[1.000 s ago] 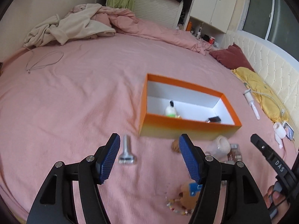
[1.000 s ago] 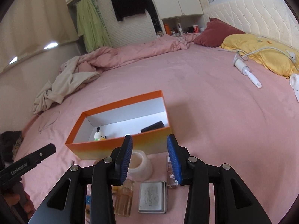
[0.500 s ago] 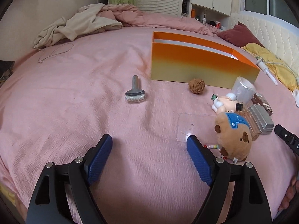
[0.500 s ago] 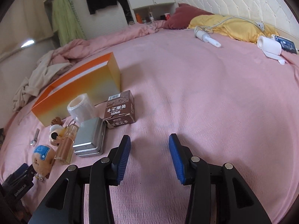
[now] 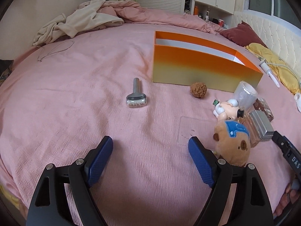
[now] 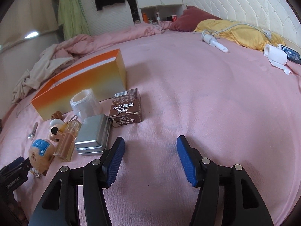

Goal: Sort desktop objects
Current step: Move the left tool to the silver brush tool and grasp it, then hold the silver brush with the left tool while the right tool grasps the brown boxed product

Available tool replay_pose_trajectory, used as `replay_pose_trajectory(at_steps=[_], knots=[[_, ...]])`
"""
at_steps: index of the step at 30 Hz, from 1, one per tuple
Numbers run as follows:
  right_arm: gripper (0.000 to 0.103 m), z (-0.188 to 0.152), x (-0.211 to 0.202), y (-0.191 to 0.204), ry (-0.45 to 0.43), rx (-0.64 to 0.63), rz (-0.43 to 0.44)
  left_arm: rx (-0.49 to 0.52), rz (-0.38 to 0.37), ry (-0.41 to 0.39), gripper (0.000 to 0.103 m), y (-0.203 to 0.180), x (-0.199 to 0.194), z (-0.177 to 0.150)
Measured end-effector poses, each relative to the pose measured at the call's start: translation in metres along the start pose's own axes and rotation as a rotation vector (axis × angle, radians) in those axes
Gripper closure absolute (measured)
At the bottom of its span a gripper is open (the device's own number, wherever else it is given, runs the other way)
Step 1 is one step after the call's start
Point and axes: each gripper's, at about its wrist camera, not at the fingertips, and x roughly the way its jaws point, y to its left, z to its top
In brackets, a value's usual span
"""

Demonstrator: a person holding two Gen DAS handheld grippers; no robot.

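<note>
The left gripper (image 5: 150, 146) stands wide apart over bare pink bedspread (image 5: 75, 94), its 2 blue pads (image 5: 99, 160) gripping nothing. The right gripper (image 6: 150, 148) is empty too; its jaws are opening, with only bedspread between them. From the left wrist view, 1 orange box (image 5: 197, 71) stands at 1 o'clock of the gripper, its open top showing a white inner wall. At 12 o'clock lies 1 grey roller tool (image 5: 136, 96), handle pointing away, well apart from everything else. 1 brown fuzzy ball (image 5: 198, 89) sits just beside the box's near wall. At 2 o'clock the rest crowd together: 1 plush bear with a blue cap (image 5: 233, 143) just beside the right pad, 1 small cartoon figurine (image 5: 227, 109), 1 flat clear plastic sheet (image 5: 193, 130), 1 roll of clear tape (image 5: 245, 94), 1 amber glass bottle (image 6: 67, 141), 1 silver tin (image 6: 94, 133) and 1 brown carton (image 6: 126, 107) with a barcode. In the right wrist view that cluster lies at 10 o'clock of the gripper; the tin touches the bottle and nearly meets the carton. Farther off at 1 o'clock lie 1 white lint roller (image 6: 214, 42), 1 white paper roll (image 6: 275, 56) and 1 yellow pillow (image 6: 239, 33), with 1 dark red pillow (image 6: 190, 18) behind.
</note>
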Motion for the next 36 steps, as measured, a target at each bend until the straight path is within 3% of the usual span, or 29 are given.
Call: replay_pose_trajectory(at_steps=[4,7,10,14,15,18,20,22,23,24,33,36], knots=[[0.041,0.0,0.001,0.001,-0.002,-0.008,0.006,-0.011,-0.005,-0.016,0.02,0.001,0.0,0.025],[0.037,0.0,0.002,0.005,0.0,-0.03,-0.004,0.055,0.022,-0.032,0.02,-0.006,0.007,0.048],[0.033,0.0,0.003,0.007,0.002,-0.044,-0.009,0.095,0.042,0.013,0.02,-0.006,0.029,0.062],[0.032,0.0,0.004,0.009,0.0,-0.054,-0.015,0.05,0.0,0.112,0.02,0.007,0.061,0.059],[0.032,0.0,0.005,0.009,0.0,-0.057,-0.017,0.039,-0.015,0.102,0.02,0.01,0.06,0.058],[0.031,-0.001,0.006,0.011,0.0,-0.063,-0.024,0.001,-0.025,0.085,0.035,0.018,0.056,0.057],[0.031,-0.001,0.006,0.012,0.001,-0.068,-0.031,-0.027,-0.04,0.072,0.055,0.024,0.053,0.056],[0.031,-0.001,0.006,0.012,0.002,-0.073,-0.037,-0.047,-0.065,0.07,0.06,0.03,0.051,0.054],[0.031,-0.001,0.006,0.012,0.002,-0.073,-0.037,-0.053,-0.086,0.069,0.071,0.032,0.051,0.053],[0.031,-0.001,0.006,0.012,0.002,-0.072,-0.035,-0.053,-0.11,0.071,0.074,0.032,0.05,0.052],[0.031,0.0,0.005,0.01,0.002,-0.062,-0.022,-0.016,-0.141,0.034,0.074,0.011,0.023,0.039],[0.031,0.0,0.005,0.009,0.002,-0.06,-0.02,0.039,-0.126,0.044,0.074,-0.009,0.02,0.034]])
